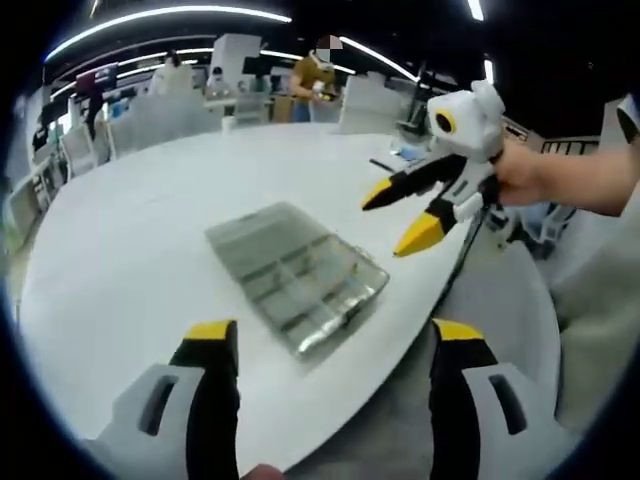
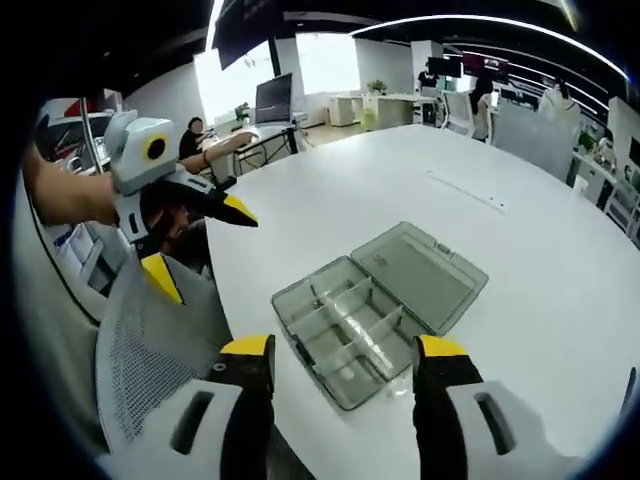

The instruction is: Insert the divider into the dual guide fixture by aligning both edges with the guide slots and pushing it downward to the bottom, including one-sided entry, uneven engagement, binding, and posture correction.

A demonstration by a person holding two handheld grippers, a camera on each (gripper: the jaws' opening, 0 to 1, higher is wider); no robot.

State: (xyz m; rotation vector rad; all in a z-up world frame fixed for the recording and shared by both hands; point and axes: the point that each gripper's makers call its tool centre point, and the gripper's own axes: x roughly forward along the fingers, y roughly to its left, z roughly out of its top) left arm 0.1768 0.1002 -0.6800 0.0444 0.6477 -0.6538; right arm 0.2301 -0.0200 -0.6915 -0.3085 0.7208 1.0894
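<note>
A clear grey plastic compartment box (image 1: 295, 265) lies on the round white table (image 1: 130, 260) with its lid folded open flat. Thin dividers stand in its tray (image 2: 345, 335), and the lid (image 2: 422, 268) lies beyond it. My left gripper (image 1: 335, 335) is open near the table's edge, short of the box, with nothing between its yellow-tipped fingers. Seen from the right gripper view, the left gripper (image 2: 200, 245) hangs open off the table's left side. My right gripper (image 2: 343, 347) is open just before the tray, holding nothing. Its yellow tips (image 1: 397, 218) hover open, right of the box.
A grey mesh chair (image 2: 150, 340) stands at the table's edge below the grippers. The white table (image 2: 520, 200) stretches far beyond the box. Desks, monitors and several people (image 1: 315, 75) fill the background room.
</note>
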